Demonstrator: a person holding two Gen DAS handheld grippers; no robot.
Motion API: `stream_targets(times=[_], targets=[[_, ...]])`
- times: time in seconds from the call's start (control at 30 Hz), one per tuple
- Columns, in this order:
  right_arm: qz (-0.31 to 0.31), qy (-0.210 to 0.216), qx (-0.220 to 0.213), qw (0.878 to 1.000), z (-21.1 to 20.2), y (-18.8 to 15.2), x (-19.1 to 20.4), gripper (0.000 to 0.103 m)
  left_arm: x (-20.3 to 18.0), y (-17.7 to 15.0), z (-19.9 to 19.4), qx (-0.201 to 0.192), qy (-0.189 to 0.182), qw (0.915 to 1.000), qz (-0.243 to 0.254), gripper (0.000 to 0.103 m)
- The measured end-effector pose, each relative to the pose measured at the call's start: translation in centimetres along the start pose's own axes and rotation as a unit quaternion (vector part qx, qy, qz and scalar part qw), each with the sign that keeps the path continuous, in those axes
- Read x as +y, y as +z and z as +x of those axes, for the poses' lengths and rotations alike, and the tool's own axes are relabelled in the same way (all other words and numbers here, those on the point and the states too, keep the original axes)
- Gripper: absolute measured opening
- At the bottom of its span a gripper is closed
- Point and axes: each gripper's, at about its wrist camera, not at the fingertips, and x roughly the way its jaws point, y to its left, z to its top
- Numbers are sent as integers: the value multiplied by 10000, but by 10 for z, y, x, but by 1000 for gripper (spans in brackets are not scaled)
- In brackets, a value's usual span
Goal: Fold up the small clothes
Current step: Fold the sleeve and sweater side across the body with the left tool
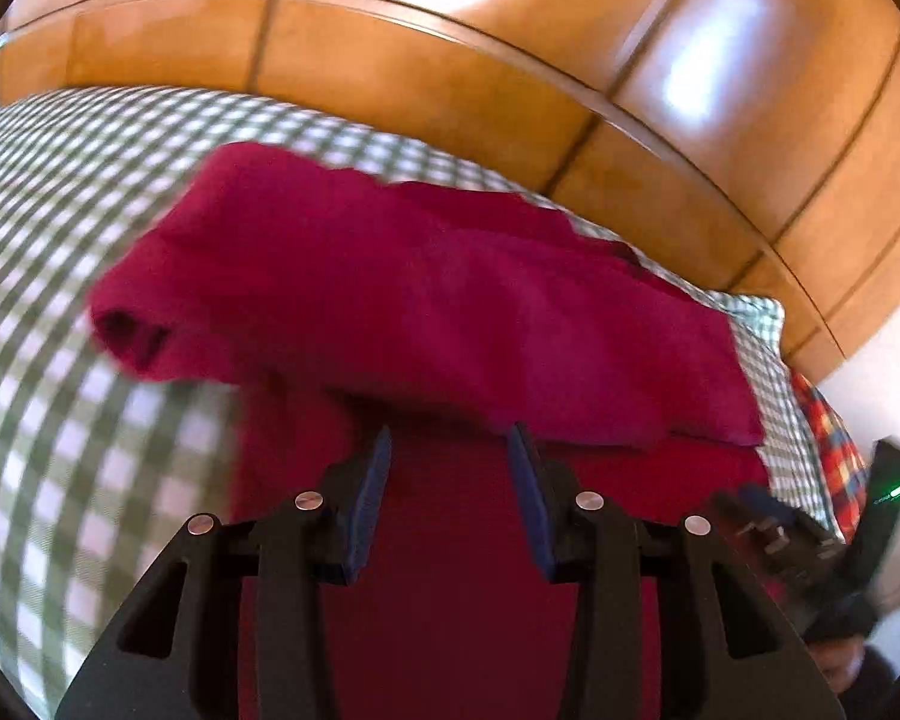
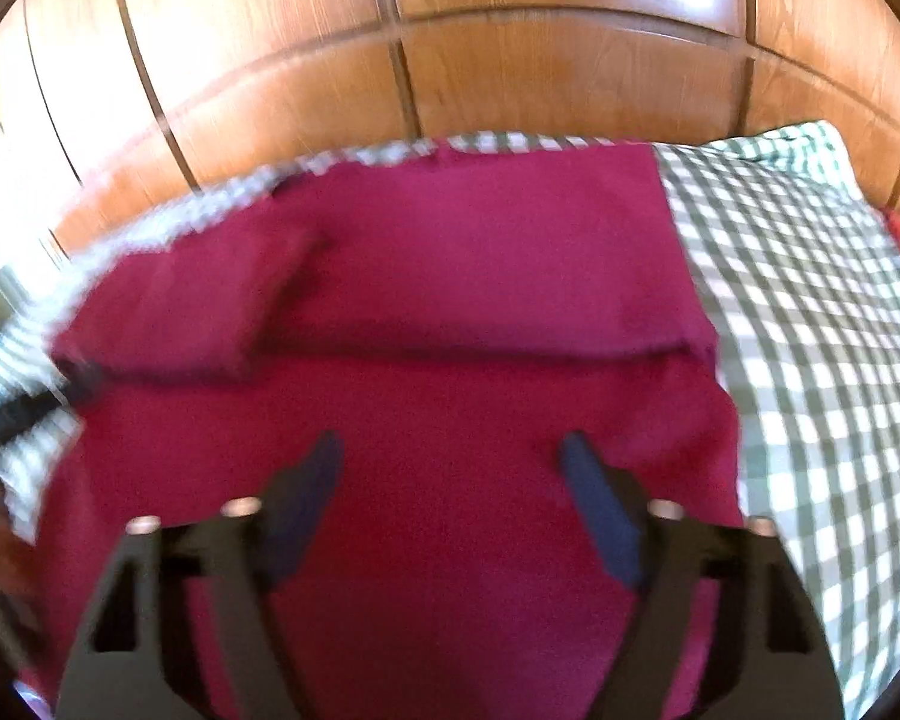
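A dark red garment (image 1: 426, 300) lies on a green-and-white checked cover (image 1: 60, 420), with its far part folded over the near part in a thick flap. My left gripper (image 1: 450, 438) hovers over the near layer just below the flap's edge. Its blue pads (image 1: 372, 498) stand apart with nothing pinched between them. In the right wrist view the same garment (image 2: 450, 276) shows a fold line across its middle. My right gripper (image 2: 450, 444) is open above the near half, and only flat cloth shows between its fingers. The pictures are blurred.
Wooden panels (image 1: 510, 60) rise close behind the checked cover (image 2: 810, 300). A red plaid cloth (image 1: 822, 438) lies at the cover's right end. A black device with a green light (image 1: 888, 492) shows at the right edge of the left wrist view.
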Motion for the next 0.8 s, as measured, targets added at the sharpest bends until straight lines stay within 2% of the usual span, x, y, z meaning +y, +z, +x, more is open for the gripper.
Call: stream_targets(times=[0.1,0.2,0.3,0.33,0.37,0.4,0.43,0.53,0.6,0.67,0.73,0.8], targets=[[15,587,-20,9983,0,23,20,62,9,-3,3,16,39,10000,-87,40],[-43,804,125,9967,18,41,42,59,10,-6,5,26,45,9999,-110,40],[-38,905,719,9933,57,50,62,55,9,-3,5,-16,23,9999,-125,40],[-126,766,793,9938,66,53,68,46,7,-1,3,-73,42,9999,-69,40],[-235,655,768,9946,69,54,72,24,5,4,2,-154,102,9998,-10,40],[-368,604,749,9947,70,59,78,12,6,7,2,-207,125,9997,-11,40],[-415,606,712,9948,66,64,80,4,9,10,4,-220,119,9997,-54,40],[-775,616,160,9950,33,81,88,4,19,15,12,-163,195,9995,-181,40],[-919,602,-218,9937,5,96,84,4,24,14,17,-132,44,9996,-230,49],[-921,386,-478,9939,-10,107,72,4,21,11,19,-144,196,9996,-136,50],[-729,254,-560,9954,-14,117,52,4,20,12,17,-138,189,9996,-166,50],[-511,-108,-582,9969,-11,120,22,4,15,14,6,-260,82,9996,-115,52]])
